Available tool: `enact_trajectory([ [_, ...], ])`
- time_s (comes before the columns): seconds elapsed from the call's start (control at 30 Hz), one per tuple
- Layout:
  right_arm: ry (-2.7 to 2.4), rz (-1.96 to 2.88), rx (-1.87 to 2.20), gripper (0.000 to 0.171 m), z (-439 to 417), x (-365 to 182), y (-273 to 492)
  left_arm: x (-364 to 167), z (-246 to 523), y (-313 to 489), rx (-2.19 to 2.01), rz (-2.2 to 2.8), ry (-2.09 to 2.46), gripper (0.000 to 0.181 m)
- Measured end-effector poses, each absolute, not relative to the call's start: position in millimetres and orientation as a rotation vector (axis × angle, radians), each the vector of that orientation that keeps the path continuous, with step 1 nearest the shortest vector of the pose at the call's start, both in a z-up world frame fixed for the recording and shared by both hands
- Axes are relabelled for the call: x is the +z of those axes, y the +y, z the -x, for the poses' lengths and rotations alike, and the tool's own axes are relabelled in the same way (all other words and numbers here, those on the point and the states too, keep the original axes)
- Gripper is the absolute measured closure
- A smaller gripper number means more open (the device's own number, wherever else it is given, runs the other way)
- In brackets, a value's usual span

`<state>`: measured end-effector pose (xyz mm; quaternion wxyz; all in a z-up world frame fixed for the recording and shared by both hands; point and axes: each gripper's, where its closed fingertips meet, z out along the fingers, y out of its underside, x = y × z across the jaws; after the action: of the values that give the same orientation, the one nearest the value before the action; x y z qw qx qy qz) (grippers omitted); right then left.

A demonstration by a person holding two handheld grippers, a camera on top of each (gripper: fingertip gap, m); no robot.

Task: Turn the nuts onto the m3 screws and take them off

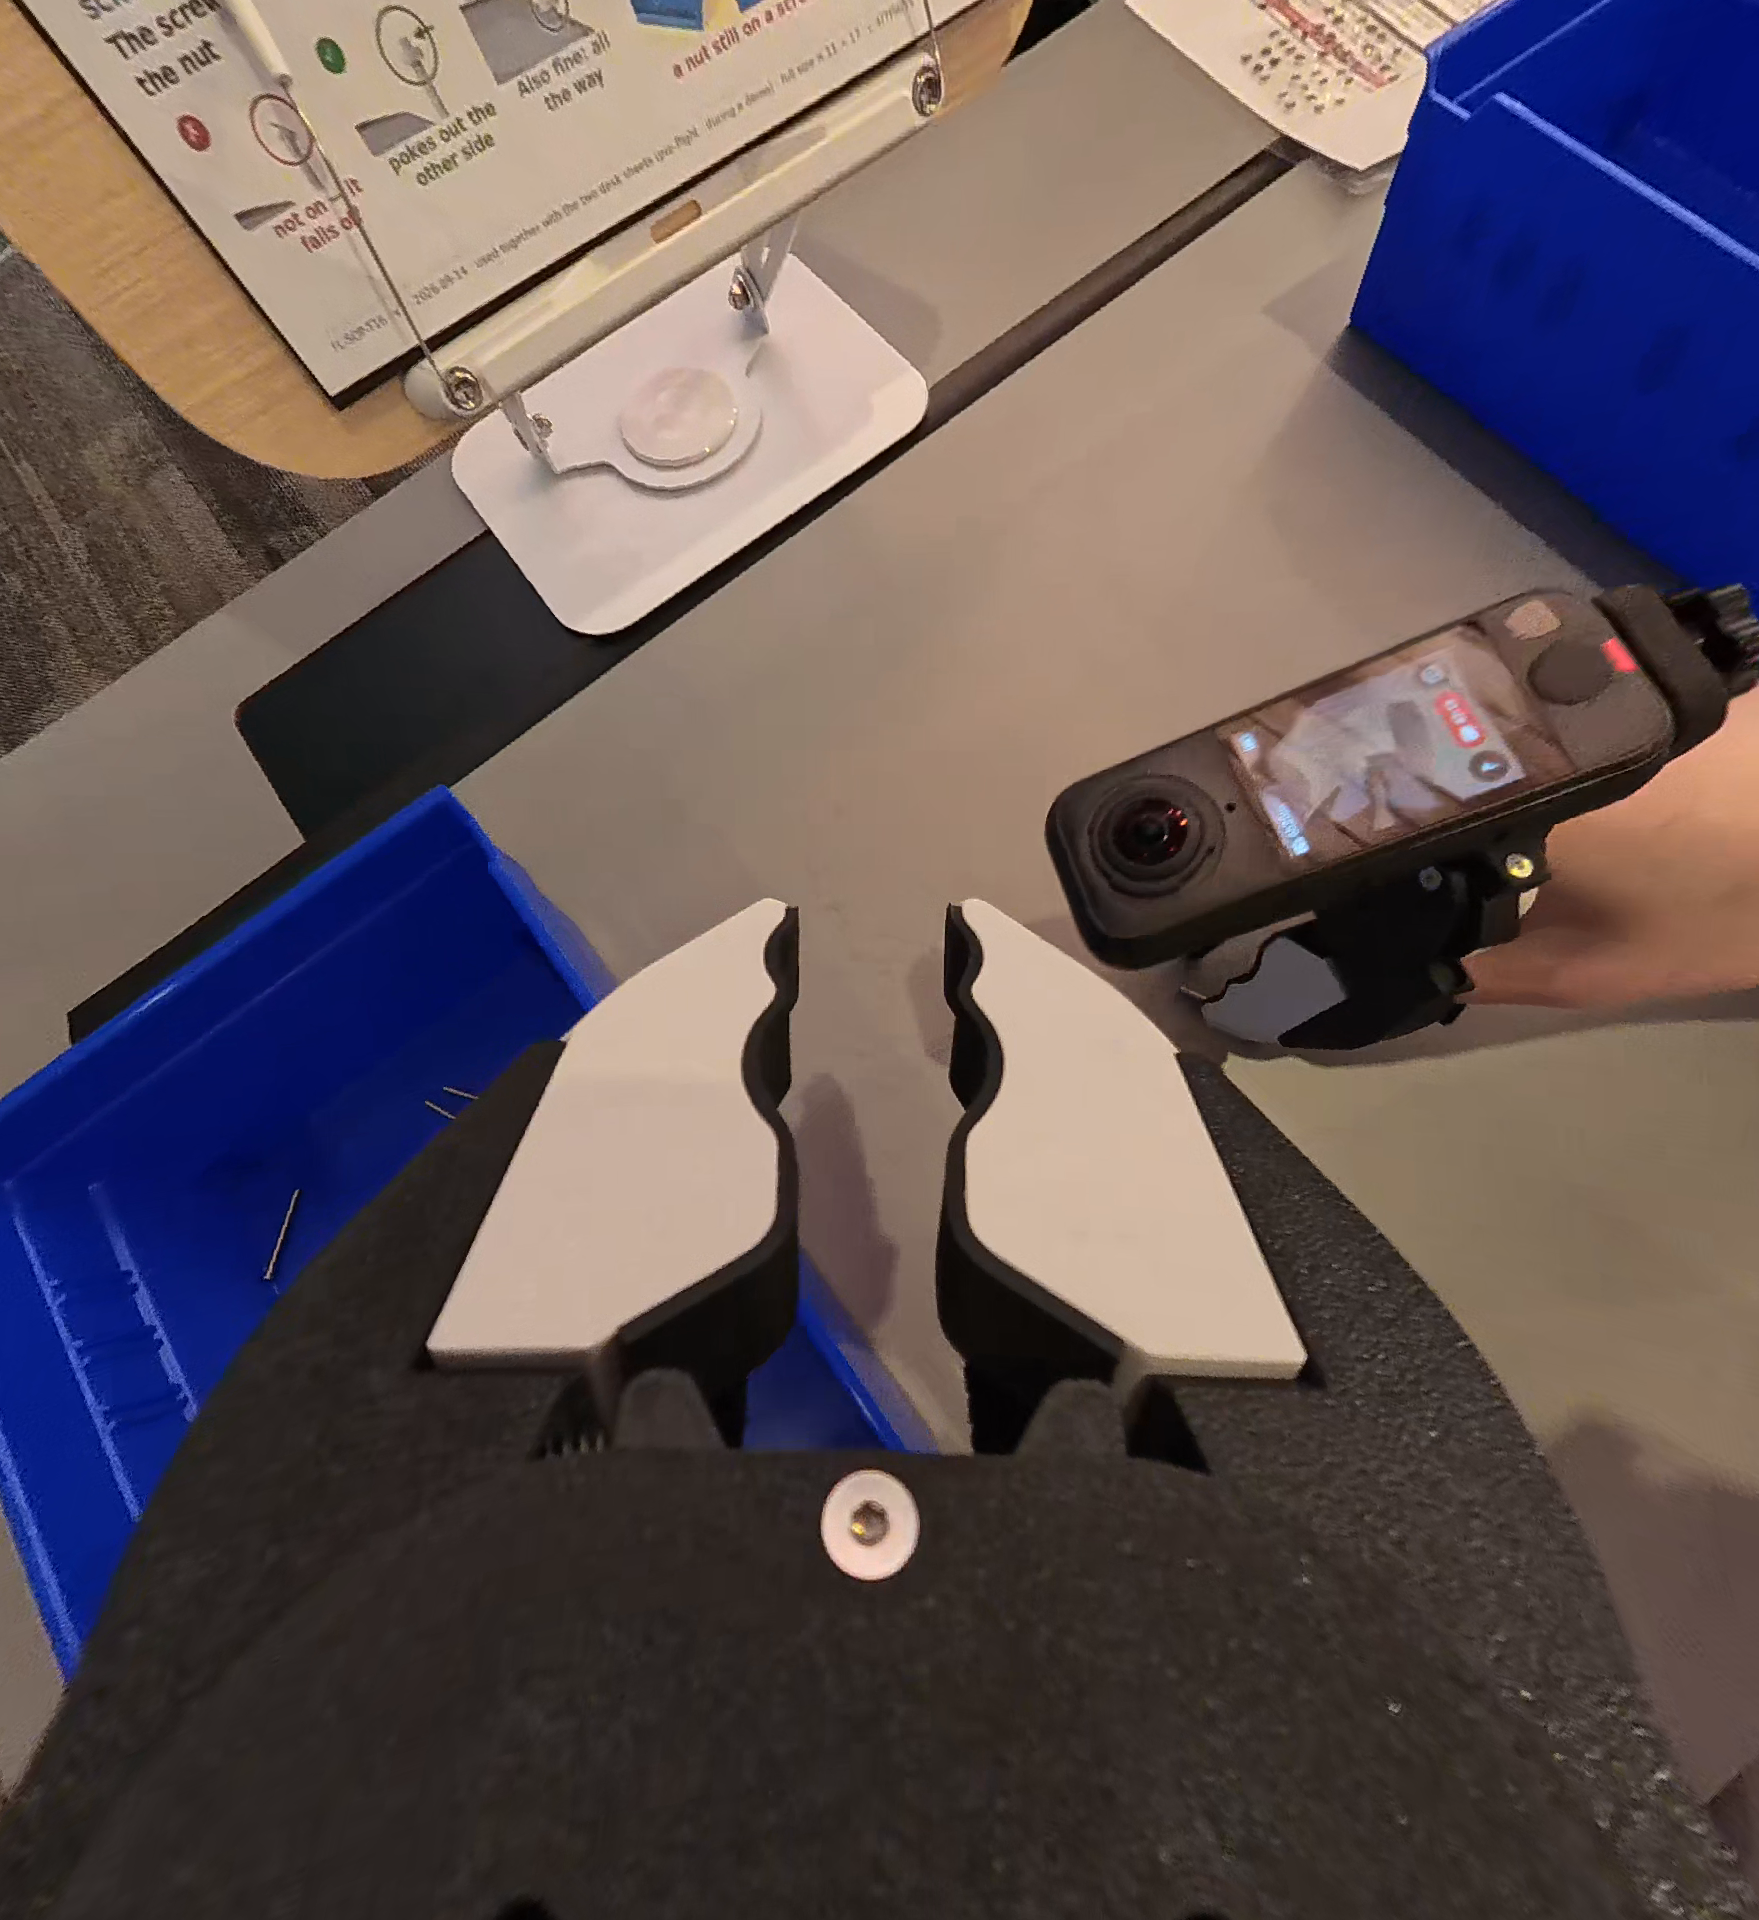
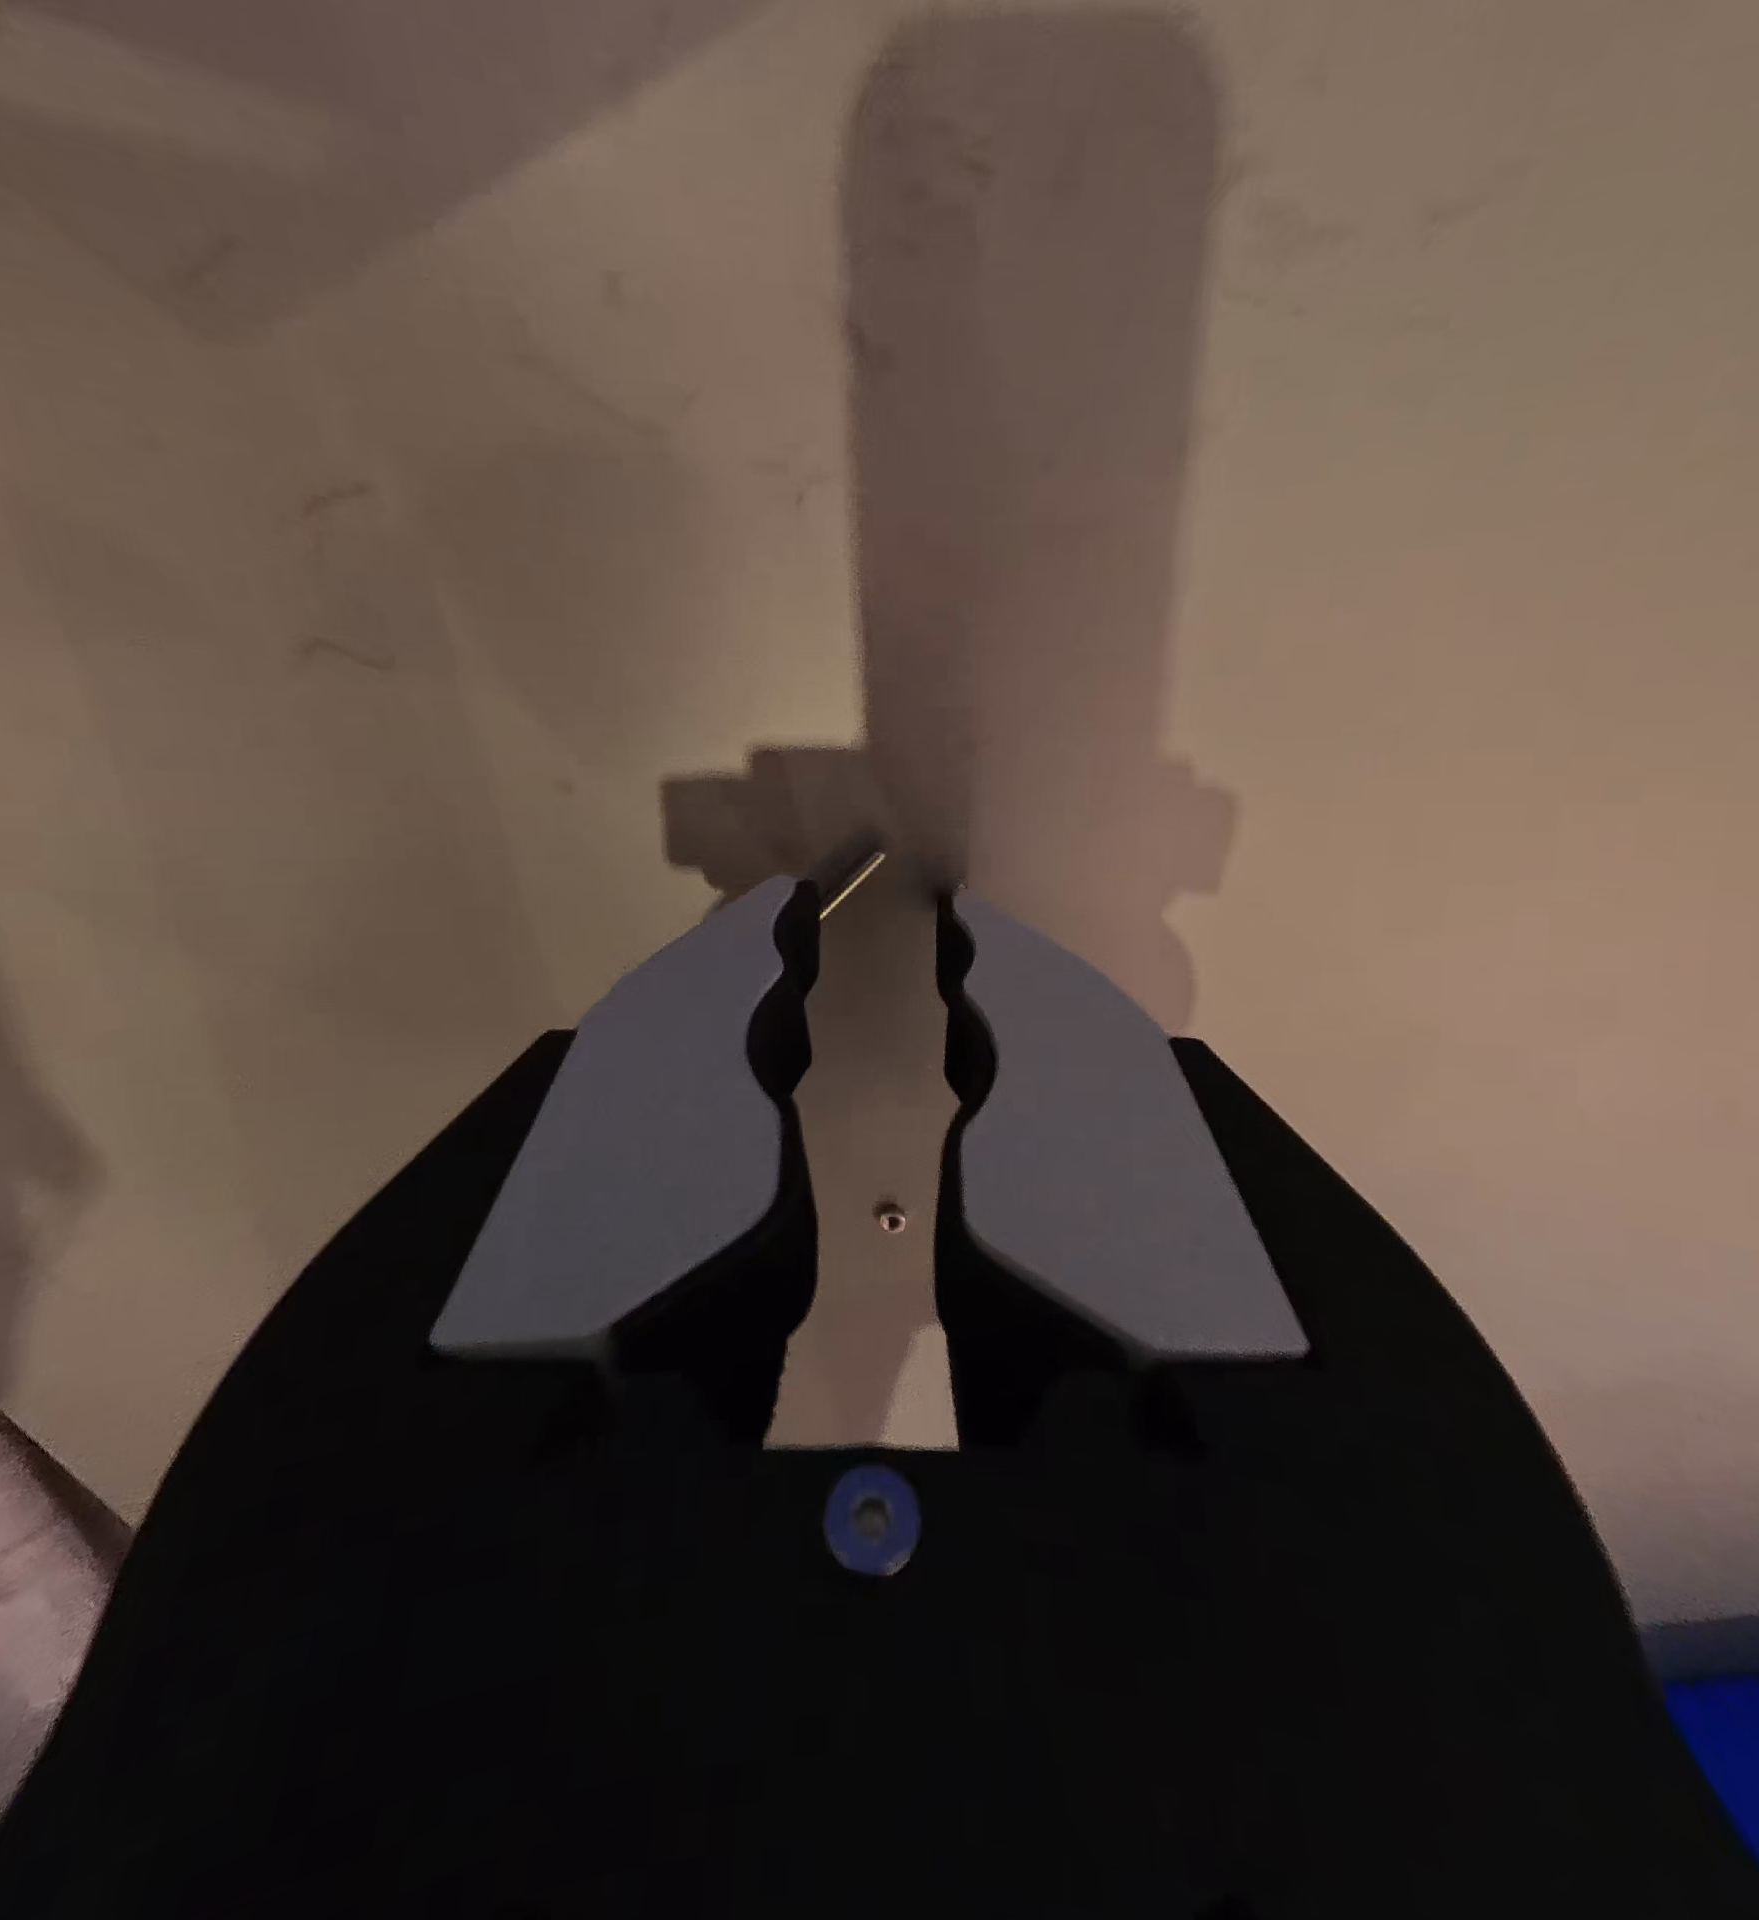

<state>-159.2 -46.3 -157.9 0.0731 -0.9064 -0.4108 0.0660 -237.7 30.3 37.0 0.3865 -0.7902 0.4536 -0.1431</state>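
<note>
Just off the right claw (image 2: pixel 875 891), at 11 o'clock: screw (image 2: pixel 852 885), long axis 1-to-7, on tabletop (image 2: pixel 1477 727). Nearer than left claw (image 1: pixel 872 912). Both spread, pinching nothing.

the left black, rough-textured gripper (image 1: pixel 871 925) had two light grey flat fingers (image 1: pixel 636 1143) with wavy black inner pads and one round white washer with a small screw (image 1: pixel 869 1523). the right gripper (image 2: pixel 875 894) looked the same, with a bluish washer (image 2: pixel 869 1519). it carried a black camera with a lit screen (image 1: pixel 1363 774).
</note>
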Motion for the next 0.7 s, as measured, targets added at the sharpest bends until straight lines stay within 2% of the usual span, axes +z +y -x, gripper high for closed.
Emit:
enact_trajectory([
  [0.1,-1.253,2.7,0.139,0.153,160,-159,-44,34,235,29,-0.358,2.013,1.172,0.155],
  [0.17,-1.322,2.676,0.065,0.166,157,-160,-46,33,233,29,-0.359,2.013,1.172,0.155],
  [0.3,-1.403,2.636,0.029,0.168,159,-160,-48,30,231,31,-0.36,2.018,1.177,0.155],
  [0.47,-1.388,2.624,0.21,0.168,158,-151,-44,28,225,34,-0.413,1.999,1.175,0.157],
  [0.57,-1.279,2.537,0.476,0.169,158,-118,-35,37,214,37,-0.552,1.94,1.123,0.157],
  [0.7,-1.049,2.247,0.795,0.169,147,-40,-13,77,187,26,-0.893,1.7,0.99,0.152],
])
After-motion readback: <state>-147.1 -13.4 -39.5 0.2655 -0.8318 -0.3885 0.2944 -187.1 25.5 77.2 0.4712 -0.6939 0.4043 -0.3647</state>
